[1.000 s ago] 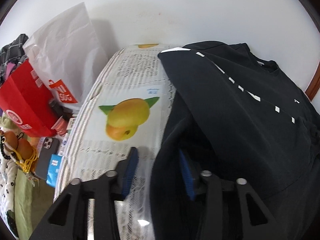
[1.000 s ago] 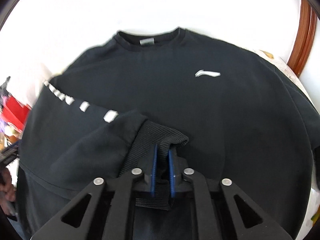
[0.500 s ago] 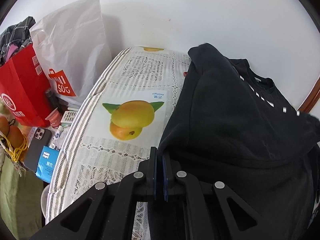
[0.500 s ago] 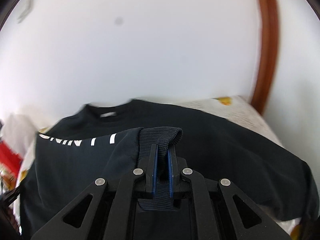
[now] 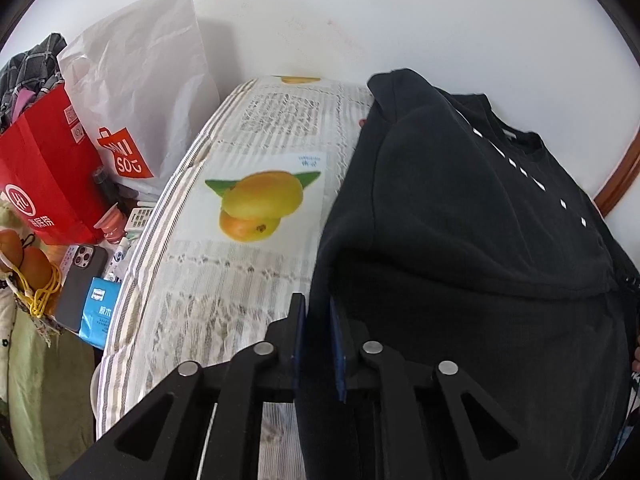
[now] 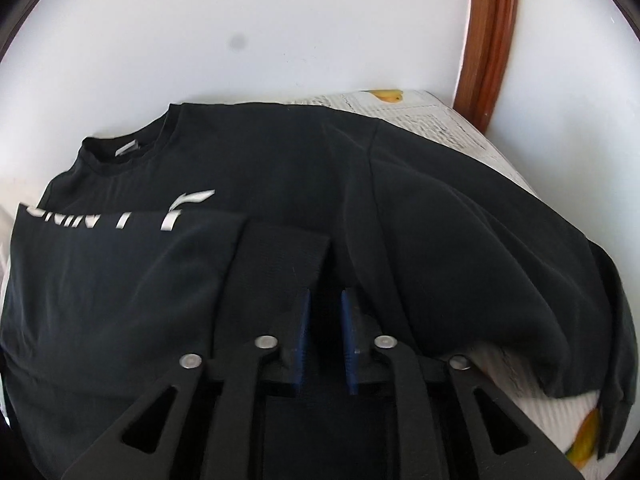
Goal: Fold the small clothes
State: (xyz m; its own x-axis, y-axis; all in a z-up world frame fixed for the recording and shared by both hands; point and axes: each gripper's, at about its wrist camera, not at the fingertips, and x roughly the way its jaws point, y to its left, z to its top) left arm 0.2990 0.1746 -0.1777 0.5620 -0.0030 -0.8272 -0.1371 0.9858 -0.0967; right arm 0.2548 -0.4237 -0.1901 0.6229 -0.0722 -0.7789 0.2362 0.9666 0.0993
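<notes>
A black sweatshirt (image 6: pixel 400 208) with white lettering and a white logo lies on a table covered by a mango-print cloth (image 5: pixel 256 184). Its left sleeve is folded across the chest, with the ribbed cuff (image 6: pixel 280 256) lying flat. My right gripper (image 6: pixel 325 300) hovers just behind the cuff with its jaws slightly apart and nothing between them. In the left wrist view the sweatshirt (image 5: pixel 480 220) fills the right half. My left gripper (image 5: pixel 318 312) sits at the garment's left edge, jaws slightly apart, with the fabric edge lying in the gap.
Left of the table stand a white shopping bag (image 5: pixel 144 92) and a red bag (image 5: pixel 44 168), with a phone (image 5: pixel 80 284) and small items below. A white wall is behind the table. A brown wooden frame (image 6: pixel 492 40) rises at the right.
Both grippers have opened a little. The right one let go of the cuff, which now lies flat on the chest. The left one loosened its pinch on the garment's edge.
</notes>
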